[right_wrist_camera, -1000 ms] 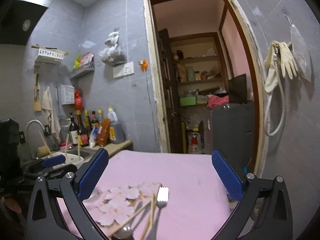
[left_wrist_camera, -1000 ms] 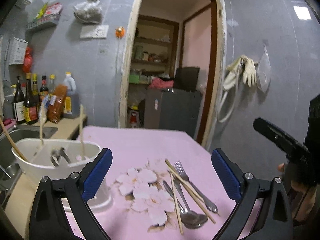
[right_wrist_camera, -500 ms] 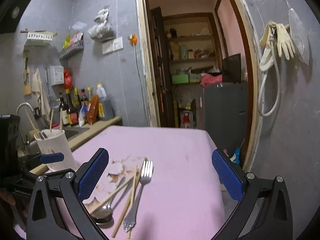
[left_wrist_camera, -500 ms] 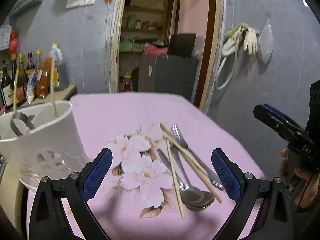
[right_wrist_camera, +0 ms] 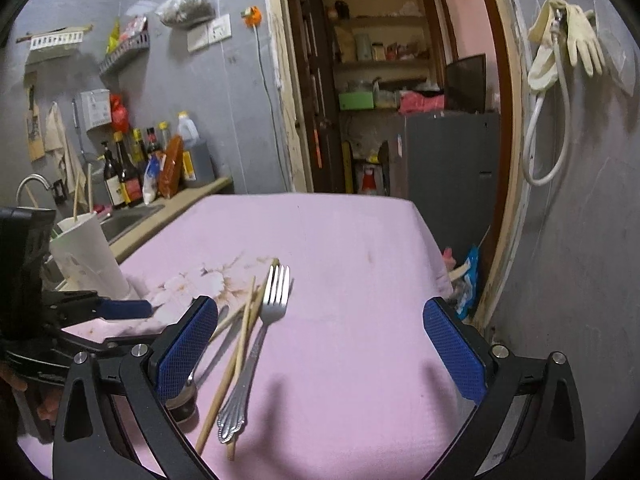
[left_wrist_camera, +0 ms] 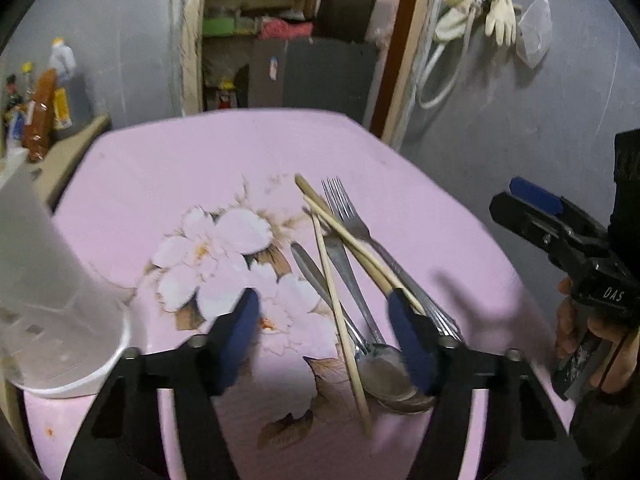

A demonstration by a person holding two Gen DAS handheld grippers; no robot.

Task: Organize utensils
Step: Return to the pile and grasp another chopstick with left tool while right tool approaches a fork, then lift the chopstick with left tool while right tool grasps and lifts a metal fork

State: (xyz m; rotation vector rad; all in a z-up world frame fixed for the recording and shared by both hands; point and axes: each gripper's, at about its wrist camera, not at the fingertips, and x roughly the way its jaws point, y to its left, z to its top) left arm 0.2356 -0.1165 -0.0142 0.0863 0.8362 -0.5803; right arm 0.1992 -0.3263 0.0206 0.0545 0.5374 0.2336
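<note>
Your left gripper (left_wrist_camera: 324,336) has dropped toward the utensils (left_wrist_camera: 352,280), jaws closing, nothing pinched; right gripper (right_wrist_camera: 320,344) jaws spread.

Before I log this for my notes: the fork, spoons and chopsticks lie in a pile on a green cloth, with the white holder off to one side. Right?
Not quite. The cloth is pink with a flower print, as the right wrist view shows. The fork, spoons and chopsticks do lie piled, the white holder aside.
</note>
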